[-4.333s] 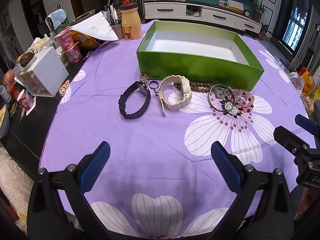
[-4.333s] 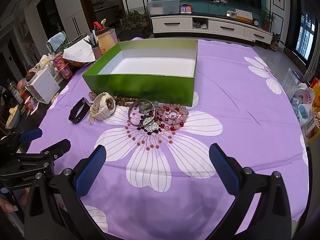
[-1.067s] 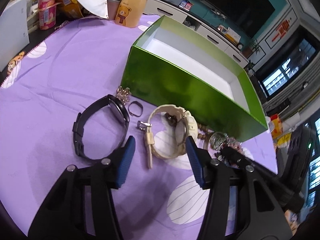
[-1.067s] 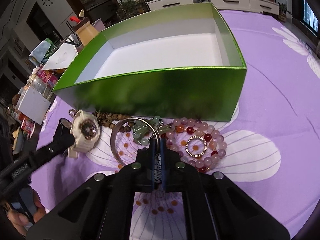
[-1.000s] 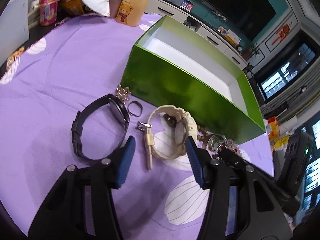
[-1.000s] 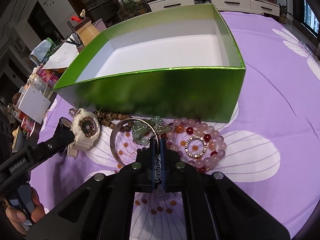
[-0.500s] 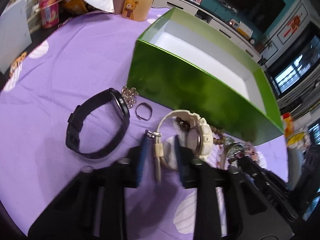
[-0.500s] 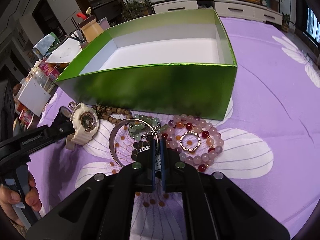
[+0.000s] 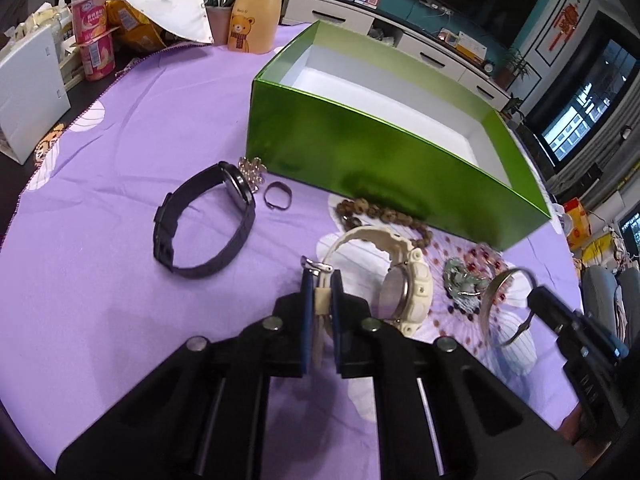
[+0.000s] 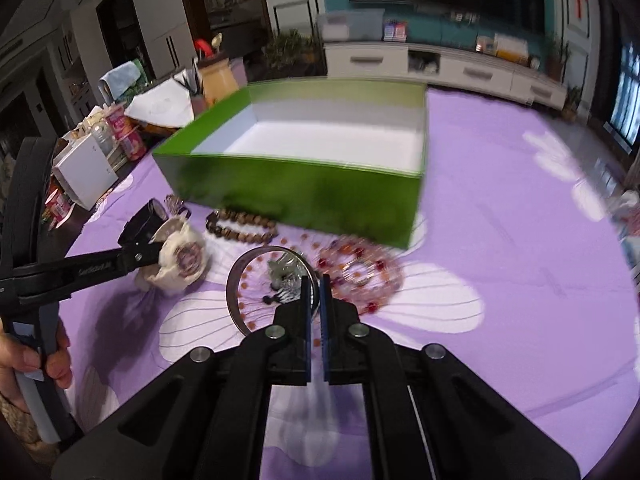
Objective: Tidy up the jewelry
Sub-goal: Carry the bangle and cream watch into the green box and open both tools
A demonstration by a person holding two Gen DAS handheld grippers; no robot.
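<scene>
My left gripper [image 9: 320, 286] is shut on the strap of the cream watch [image 9: 404, 284], which hangs lifted off the cloth; it also shows in the right wrist view [image 10: 182, 258]. My right gripper [image 10: 315, 294] is shut on the silver bangle [image 10: 240, 280], raised just above the cloth; the bangle shows in the left wrist view [image 9: 494, 304]. The open green box [image 9: 384, 148] stands behind, its white inside bare. A black watch [image 9: 208, 224], a small ring [image 9: 278, 197], brown wooden beads [image 9: 384, 216] and a pink bead bracelet [image 10: 360, 272] lie on the purple cloth.
A bear-print jar [image 9: 256, 8], yoghurt cups [image 9: 94, 36], a white box [image 9: 28, 88] and papers crowd the table's far left edge. A jade charm [image 9: 464, 280] lies near the bangle. The flowered purple cloth [image 10: 520, 240] covers the table.
My left gripper has shut on the cream watch's strap and lifted it. My right gripper, shut on the bangle, has raised it and pulled back from the box.
</scene>
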